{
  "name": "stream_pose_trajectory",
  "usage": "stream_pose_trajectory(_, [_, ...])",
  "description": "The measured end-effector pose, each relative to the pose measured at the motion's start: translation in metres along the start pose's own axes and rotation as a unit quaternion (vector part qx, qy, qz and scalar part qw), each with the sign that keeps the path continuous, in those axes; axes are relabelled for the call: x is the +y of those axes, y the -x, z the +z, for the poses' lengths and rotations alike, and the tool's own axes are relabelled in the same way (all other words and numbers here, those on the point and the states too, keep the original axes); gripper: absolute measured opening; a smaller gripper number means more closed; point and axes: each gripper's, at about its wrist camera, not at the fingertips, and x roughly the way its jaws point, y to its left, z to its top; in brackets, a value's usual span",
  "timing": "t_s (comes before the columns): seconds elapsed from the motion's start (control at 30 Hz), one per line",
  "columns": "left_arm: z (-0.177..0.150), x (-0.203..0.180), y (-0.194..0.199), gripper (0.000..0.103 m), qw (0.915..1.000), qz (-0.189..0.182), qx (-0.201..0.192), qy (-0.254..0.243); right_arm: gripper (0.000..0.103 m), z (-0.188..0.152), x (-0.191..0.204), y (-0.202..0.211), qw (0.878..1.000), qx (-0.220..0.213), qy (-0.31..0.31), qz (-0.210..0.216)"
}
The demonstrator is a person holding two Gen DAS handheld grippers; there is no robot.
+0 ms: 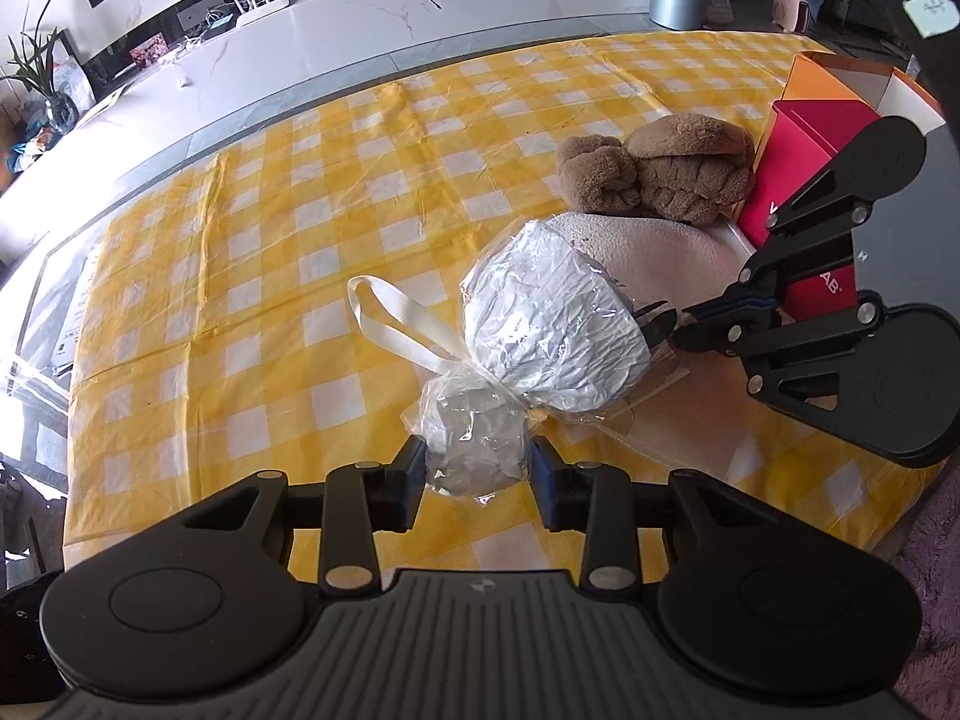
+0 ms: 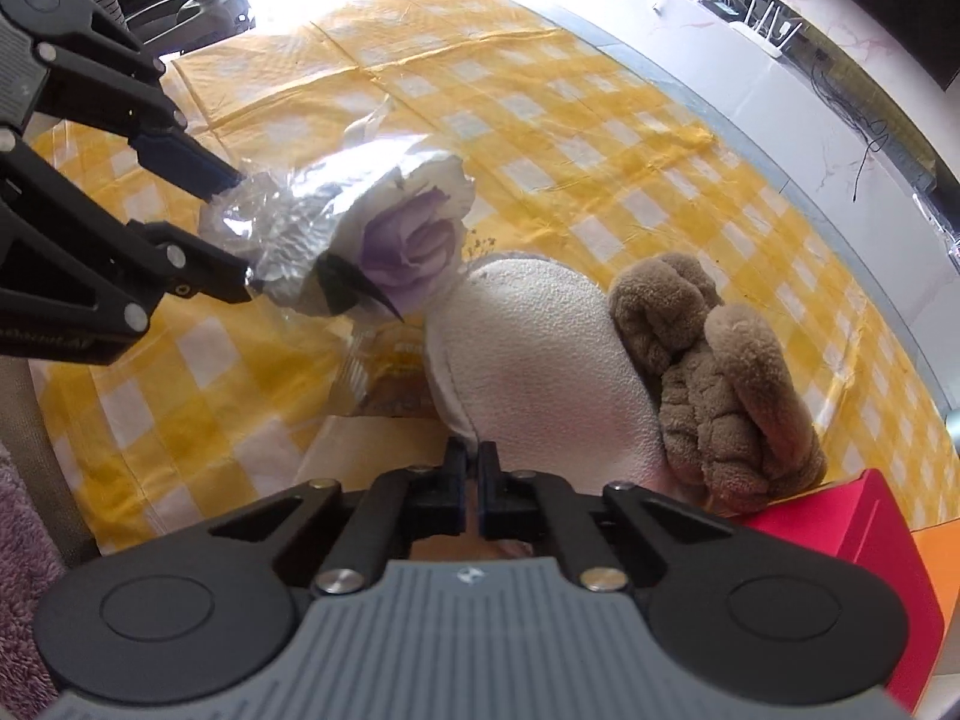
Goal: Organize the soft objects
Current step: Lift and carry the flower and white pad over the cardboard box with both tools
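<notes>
A wrapped flower (image 1: pixel 552 330) in silver paper and clear film, tied with a cream ribbon (image 1: pixel 396 324), hangs just above the yellow checked tablecloth (image 1: pixel 270 240). My left gripper (image 1: pixel 477 468) is shut on its lower wrapped end. The right wrist view shows the purple rose (image 2: pixel 408 246) inside the wrap and the left gripper (image 2: pixel 240 234) gripping the film end. My right gripper (image 2: pixel 474 474) is shut, its tips against the edge of a cream plush (image 2: pixel 540 360); nothing shows between them. In the left wrist view the right gripper (image 1: pixel 684 324) ends beside the flower's open end. A brown plush toy (image 1: pixel 660 174) lies behind the cream plush (image 1: pixel 648 246).
A red box (image 1: pixel 804 138) and an open orange box (image 1: pixel 840 78) stand at the table's right edge, close to the brown plush toy (image 2: pixel 708 384). A yellow snack pack (image 2: pixel 396 378) lies under the flower. A purple fuzzy cloth (image 1: pixel 936 570) hangs at the near right.
</notes>
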Motion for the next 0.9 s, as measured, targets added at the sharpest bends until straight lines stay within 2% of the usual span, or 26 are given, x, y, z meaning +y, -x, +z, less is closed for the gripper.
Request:
stream_pose_trajectory(0.17, [-0.001,0.003,0.012,0.041,0.9997,0.004,-0.004,0.023,0.000,0.004,-0.002,0.032,0.999,-0.023,0.002,-0.022])
stream_pose_trajectory(0.33, [-0.004,0.001,0.020,0.041,0.9991,-0.003,-0.002,0.042,0.000,0.007,-0.010,0.069,0.998,-0.050,-0.020,-0.021])
stream_pose_trajectory(0.57, [-0.003,-0.015,0.039,0.041,0.9995,0.000,-0.010,0.031,0.000,-0.004,-0.012,0.121,0.995,-0.072,-0.061,0.014])
stream_pose_trajectory(0.67, [-0.008,-0.027,0.047,0.041,0.9997,-0.003,-0.006,0.022,0.000,-0.020,-0.016,0.140,0.990,-0.073,-0.106,0.049])
stream_pose_trajectory(0.8, [-0.017,-0.048,0.055,0.041,0.9999,-0.016,-0.004,-0.002,0.000,-0.060,-0.021,0.150,0.978,-0.062,-0.175,0.096])
stream_pose_trajectory(0.9, [-0.020,-0.063,0.054,0.041,0.9996,-0.025,0.001,-0.011,0.000,-0.097,-0.024,0.144,0.970,-0.038,-0.217,0.104])
